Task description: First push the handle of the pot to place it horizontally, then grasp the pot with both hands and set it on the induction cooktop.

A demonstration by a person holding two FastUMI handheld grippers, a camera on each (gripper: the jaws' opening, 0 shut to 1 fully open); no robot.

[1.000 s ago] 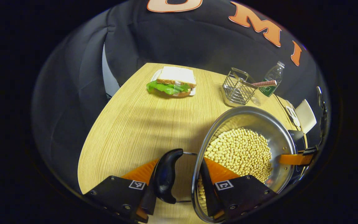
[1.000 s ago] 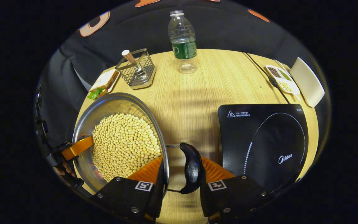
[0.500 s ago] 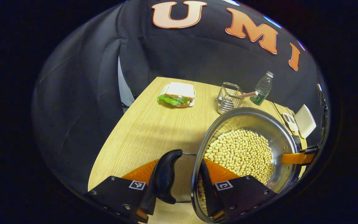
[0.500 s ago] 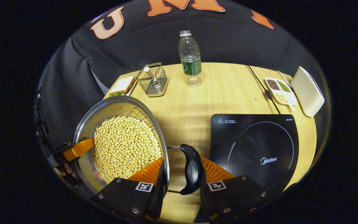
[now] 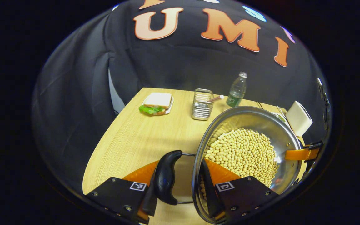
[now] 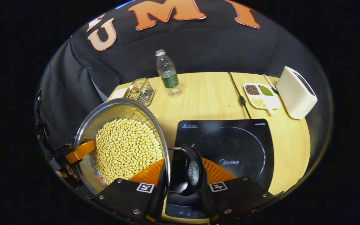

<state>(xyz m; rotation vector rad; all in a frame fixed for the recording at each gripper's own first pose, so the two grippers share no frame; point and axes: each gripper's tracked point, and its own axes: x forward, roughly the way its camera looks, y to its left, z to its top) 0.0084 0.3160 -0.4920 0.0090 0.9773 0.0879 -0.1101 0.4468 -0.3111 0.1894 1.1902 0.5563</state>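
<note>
Held in the air over the near edge of the cooktop (image 6: 230, 147): pot (image 6: 105, 122) of beans (image 6: 125, 147), left gripper (image 5: 180, 187) and right gripper (image 6: 180, 184) each clamped on a side handle (image 5: 166, 181).

— The pot (image 6: 122, 137)?
— Steel, full of pale beans, lower left of the right gripper view; its black side handle (image 6: 193, 170) stands at bottom centre.
— And the induction cooktop (image 6: 230, 150)?
— Black, flat on the table, centre right, partly beneath that handle.
</note>
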